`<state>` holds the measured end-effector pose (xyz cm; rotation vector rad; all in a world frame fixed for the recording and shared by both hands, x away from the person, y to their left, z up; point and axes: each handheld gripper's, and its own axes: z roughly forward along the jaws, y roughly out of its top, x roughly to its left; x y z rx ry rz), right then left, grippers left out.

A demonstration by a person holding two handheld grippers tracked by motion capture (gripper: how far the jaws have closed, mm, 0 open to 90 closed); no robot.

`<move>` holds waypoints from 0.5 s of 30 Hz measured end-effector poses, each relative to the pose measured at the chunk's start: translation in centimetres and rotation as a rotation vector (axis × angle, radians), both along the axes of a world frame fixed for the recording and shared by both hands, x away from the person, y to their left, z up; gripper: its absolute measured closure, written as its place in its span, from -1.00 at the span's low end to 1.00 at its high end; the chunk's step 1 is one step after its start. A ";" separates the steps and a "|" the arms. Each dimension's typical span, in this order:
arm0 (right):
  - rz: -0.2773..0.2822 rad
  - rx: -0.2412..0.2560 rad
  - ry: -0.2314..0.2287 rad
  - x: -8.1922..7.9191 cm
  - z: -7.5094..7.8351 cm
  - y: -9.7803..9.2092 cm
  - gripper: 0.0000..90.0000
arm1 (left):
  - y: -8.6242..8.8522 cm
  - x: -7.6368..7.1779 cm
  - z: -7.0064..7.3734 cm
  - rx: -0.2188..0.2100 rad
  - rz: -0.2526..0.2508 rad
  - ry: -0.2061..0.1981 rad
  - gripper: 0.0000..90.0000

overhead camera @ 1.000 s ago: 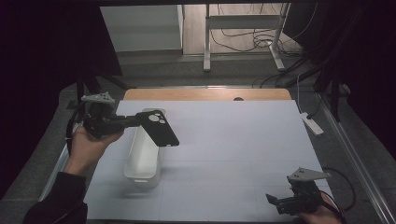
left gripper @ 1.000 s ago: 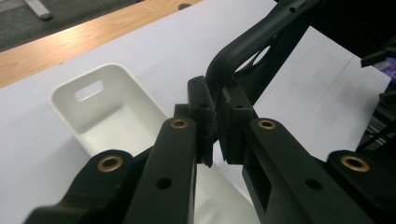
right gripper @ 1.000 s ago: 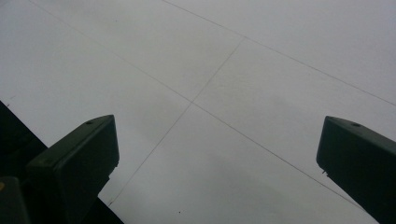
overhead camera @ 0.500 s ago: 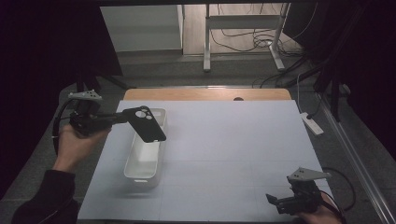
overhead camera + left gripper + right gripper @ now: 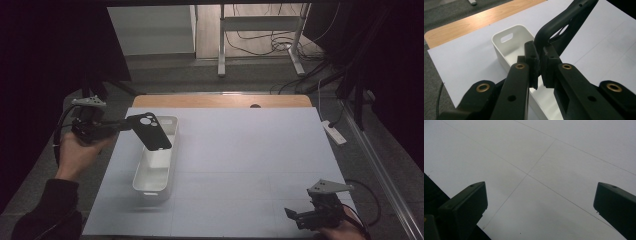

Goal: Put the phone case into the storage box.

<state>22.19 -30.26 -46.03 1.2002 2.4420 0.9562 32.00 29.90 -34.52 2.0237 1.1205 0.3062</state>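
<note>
My left tool (image 5: 131,125) clamped the phone case (image 5: 150,131) by its edge above the white bin (image 5: 155,169); right tool (image 5: 295,216) idle w/ jaws apart. Next, prob: lower case into bin, then let go.

The phone case (image 5: 151,131) is black, the bin (image 5: 156,165) white. The tabletop (image 5: 250,160) is pale grey-white, with a tan wood strip (image 5: 220,101) behind.

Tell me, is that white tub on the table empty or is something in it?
Empty, as far as it shows. The white tub has a bare floor; the black phone case, gripped by the left gripper, hangs above its far end, not inside.
</note>
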 end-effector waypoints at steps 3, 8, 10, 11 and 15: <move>0.001 0.001 -0.001 0.0 0.0 0.0 -1.00 | 0.1 0.3 -0.2 0.004 0.003 0.003 0.88; 0.002 0.001 0.002 0.0 0.0 0.0 -1.00 | 0.1 0.8 -0.6 0.012 0.008 0.006 0.88; 0.002 0.002 0.000 0.0 0.0 0.0 -1.00 | 0.1 1.0 -0.8 0.012 0.011 0.008 0.88; 0.001 0.002 0.001 0.0 0.0 0.0 -1.00 | 0.1 1.1 -1.0 0.013 0.011 0.009 0.88; 0.000 0.004 0.002 0.0 0.0 -0.1 -1.00 | 0.1 1.5 -1.4 0.022 0.015 0.012 0.88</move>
